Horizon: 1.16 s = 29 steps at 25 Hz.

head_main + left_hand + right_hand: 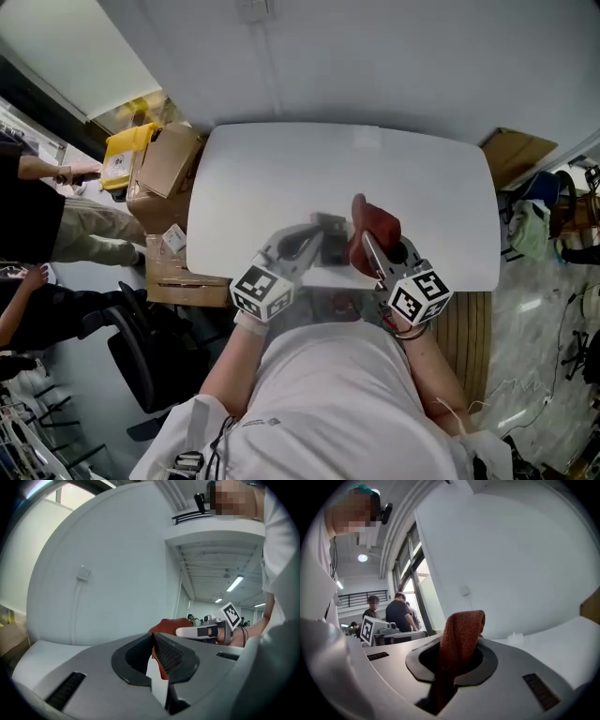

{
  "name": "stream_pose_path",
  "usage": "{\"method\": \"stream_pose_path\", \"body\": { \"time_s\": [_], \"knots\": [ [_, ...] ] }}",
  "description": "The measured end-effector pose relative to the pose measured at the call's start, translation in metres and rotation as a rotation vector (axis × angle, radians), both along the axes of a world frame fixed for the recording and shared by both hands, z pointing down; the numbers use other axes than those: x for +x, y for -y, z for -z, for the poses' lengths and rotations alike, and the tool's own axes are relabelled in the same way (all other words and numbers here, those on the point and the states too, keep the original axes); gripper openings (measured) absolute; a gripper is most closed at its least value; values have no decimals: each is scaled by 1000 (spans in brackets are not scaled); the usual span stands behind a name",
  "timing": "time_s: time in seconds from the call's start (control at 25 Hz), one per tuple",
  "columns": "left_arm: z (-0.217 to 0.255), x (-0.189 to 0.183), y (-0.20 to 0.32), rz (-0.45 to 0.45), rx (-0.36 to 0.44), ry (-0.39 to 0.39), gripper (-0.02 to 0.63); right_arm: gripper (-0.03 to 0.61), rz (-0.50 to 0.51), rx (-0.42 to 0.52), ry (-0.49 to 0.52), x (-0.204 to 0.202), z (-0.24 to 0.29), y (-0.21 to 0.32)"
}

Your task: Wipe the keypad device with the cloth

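- Your right gripper (457, 658) is clamped on the red cloth (461, 630), and a fat fold of it sticks out past the jaws. That's your wiping end, so lead with it, not with the jaw tips.
- Your left gripper (153, 639) is squeezed down on a thin white edge, which I'm reading as the keypad (157, 681). In the head view it sits between the two grippers, by the near edge of the surface (281, 169) and right beside the cloth.
- I can't tell if the keypad rests on the surface or hangs a bit above it. If it's hanging, I'd set it down flat first so it can't pivot in the grip when you push.
- For the wipe, I'd drag the fold across the key face in long, light passes, going away from the left gripper.
- The grip on the cloth looks deep enough. Just watch that the loose fold doesn't bunch up under the jaws and leave a bare jaw scraping the keys.
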<state>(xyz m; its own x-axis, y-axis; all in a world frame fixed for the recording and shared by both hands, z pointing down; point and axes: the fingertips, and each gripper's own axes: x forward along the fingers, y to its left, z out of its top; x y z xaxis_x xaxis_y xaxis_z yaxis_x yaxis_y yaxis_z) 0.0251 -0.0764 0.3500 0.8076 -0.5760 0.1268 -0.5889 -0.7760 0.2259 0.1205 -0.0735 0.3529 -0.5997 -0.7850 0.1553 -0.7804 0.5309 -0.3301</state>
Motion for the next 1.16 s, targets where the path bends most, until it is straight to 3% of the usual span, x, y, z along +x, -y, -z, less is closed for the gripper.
{"method": "stream_pose_path", "body": {
  "time_s": [0.16,0.28,1.16],
  "knots": [
    [22,-8,0,27,42,-13,23,52,14,151,-70,-3,42,-5],
    [35,-10,0,51,69,-9,23,52,32,213,-82,-5,63,-7],
    [54,-20,-1,109,122,-4,23,52,17,210,-71,-8,63,9]
  ]
}}
